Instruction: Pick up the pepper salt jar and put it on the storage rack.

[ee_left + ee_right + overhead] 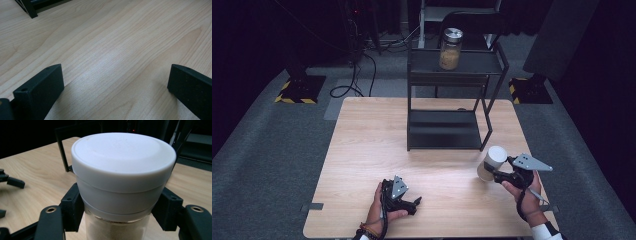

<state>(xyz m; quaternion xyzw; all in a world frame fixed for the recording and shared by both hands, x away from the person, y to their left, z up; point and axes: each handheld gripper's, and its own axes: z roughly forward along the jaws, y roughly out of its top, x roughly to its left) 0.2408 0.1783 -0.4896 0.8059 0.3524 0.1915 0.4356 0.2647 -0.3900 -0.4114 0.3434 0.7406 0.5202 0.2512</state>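
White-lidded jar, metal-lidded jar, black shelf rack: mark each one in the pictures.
white-lidded jar [123, 152], right gripper view, on top of its white lid.
metal-lidded jar [450, 57], high view, on its glass side.
black shelf rack [443, 129], high view, on its lower shelf.

Black shelf rack [447, 127] at the far middle of the wooden surface [362, 150]

Taking the rack as landmark: on its upper shelf stands a glass jar [450, 49] with a metal lid, part filled with something pale and tan. The rack's lower shelf sits just above the surface, and one of its black feet [31, 11] shows in the left gripper view's top left corner. Beyond the rack, on the grey carpet [272, 145], black cables [354, 80] loop to its far left. Two yellow-and-black striped bases [299, 90] lie on the floor, one well to the rack's left, the other [529, 90] just to its right.
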